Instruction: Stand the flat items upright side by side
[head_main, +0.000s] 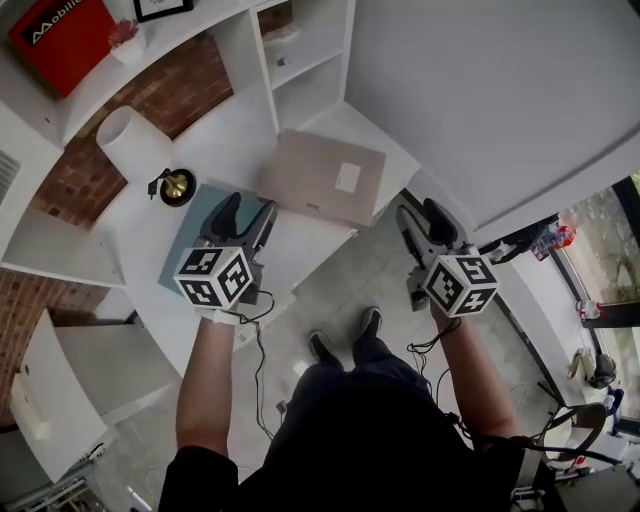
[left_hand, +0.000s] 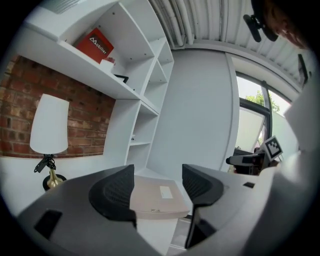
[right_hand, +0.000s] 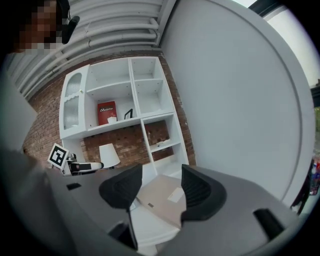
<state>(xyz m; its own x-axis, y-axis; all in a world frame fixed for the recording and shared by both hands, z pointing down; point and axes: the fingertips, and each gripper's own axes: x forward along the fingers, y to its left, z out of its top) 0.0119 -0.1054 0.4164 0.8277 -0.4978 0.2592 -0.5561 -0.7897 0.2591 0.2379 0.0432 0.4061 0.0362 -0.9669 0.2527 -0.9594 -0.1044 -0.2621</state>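
Both pairs of jaws stand apart with nothing between them. We hold our left gripper (head_main: 246, 214) over the white desk (head_main: 230, 130) and our right gripper (head_main: 424, 222) past the desk's edge, above the floor. Behind the desk rises a white shelf unit (head_main: 300, 60). At its foot a beige flat item (head_main: 325, 178) lies flat, label up. A smaller blue-grey flat item (head_main: 188, 235) lies flat beneath our left gripper. A white lamp (head_main: 135, 143) stands by the brick wall.
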